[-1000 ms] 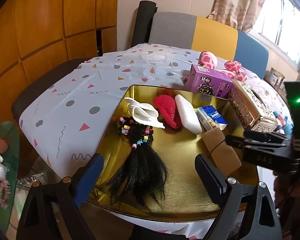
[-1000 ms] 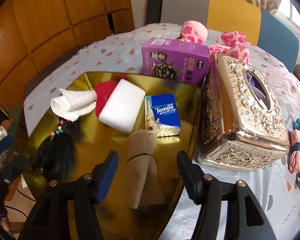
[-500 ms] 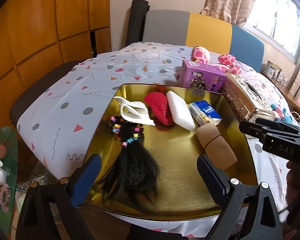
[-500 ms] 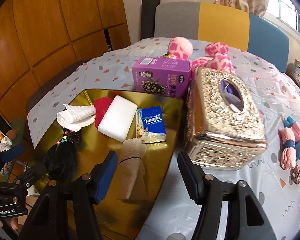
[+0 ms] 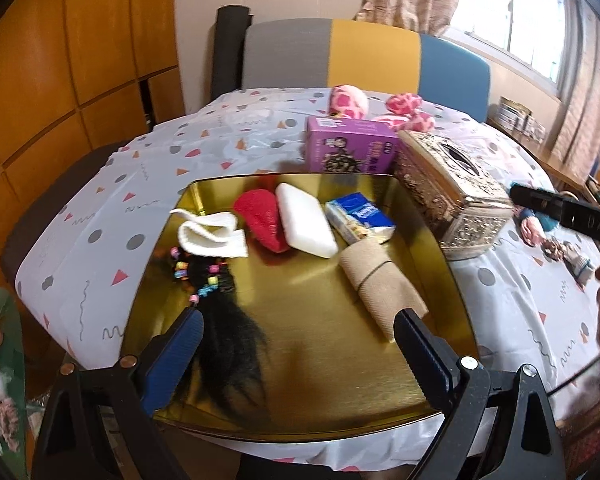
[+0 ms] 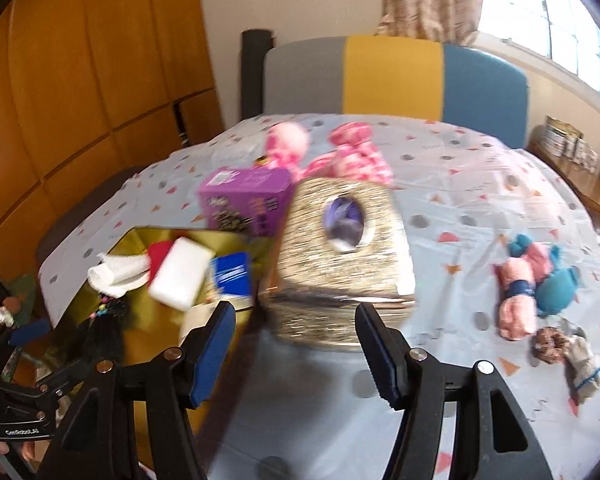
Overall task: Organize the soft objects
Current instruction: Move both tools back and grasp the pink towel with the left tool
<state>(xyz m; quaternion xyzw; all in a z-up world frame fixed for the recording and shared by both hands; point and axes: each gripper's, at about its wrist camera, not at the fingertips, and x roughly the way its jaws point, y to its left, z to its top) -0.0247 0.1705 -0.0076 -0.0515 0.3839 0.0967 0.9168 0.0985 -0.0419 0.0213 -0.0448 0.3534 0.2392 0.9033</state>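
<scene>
Blurred gold tissue box (image 6: 342, 256) hides the tray's (image 6: 138, 240) right edge.

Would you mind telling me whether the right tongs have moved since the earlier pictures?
Yes. The right tongs have swung rightward, off the tan roll on the gold tray, and now face the ornate tissue box.

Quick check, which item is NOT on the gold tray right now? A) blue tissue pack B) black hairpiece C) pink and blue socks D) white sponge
C: the pink and blue socks lie on the tablecloth to the right of the tissue box, while the sponge, tissue pack and hairpiece all sit on the gold tray.
</scene>
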